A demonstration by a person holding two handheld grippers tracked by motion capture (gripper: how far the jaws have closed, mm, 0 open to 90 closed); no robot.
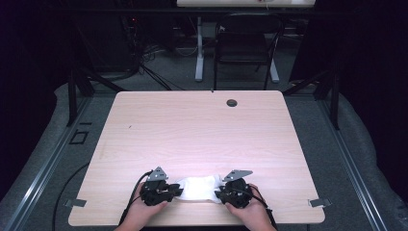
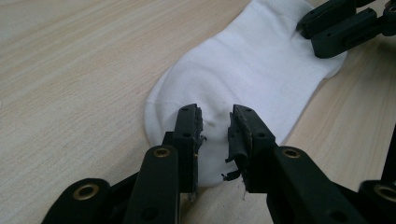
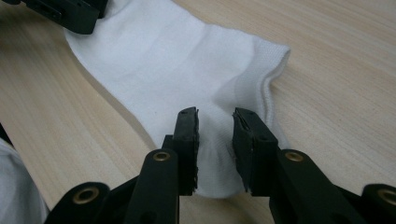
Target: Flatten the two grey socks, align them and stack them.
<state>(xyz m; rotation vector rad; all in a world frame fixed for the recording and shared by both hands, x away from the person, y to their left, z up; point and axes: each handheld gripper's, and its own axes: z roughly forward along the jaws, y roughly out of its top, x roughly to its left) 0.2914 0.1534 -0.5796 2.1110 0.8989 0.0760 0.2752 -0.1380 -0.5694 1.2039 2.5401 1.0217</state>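
A white sock (image 1: 198, 187) lies flat near the front edge of the pale wooden table (image 1: 202, 130), between the two hand-held grippers. My left gripper (image 1: 175, 191) is at the sock's left, rounded toe end. In the left gripper view its jaws (image 2: 215, 116) stand apart with their tips down on the sock (image 2: 243, 70). My right gripper (image 1: 217, 194) is at the ribbed cuff end. There its jaws (image 3: 215, 119) also stand apart, and the sock (image 3: 177, 60) puckers slightly between them. Each gripper view shows the other gripper (image 2: 322, 32) (image 3: 70, 14) at the sock's far end.
A round cable hole (image 1: 232, 102) sits near the table's far edge. Beyond the table stand a black chair (image 1: 245, 43) and a white desk leg (image 1: 198, 53). Metal brackets (image 1: 317, 202) stick out at the front corners. A white sleeve (image 3: 14, 191) shows at the lower left.
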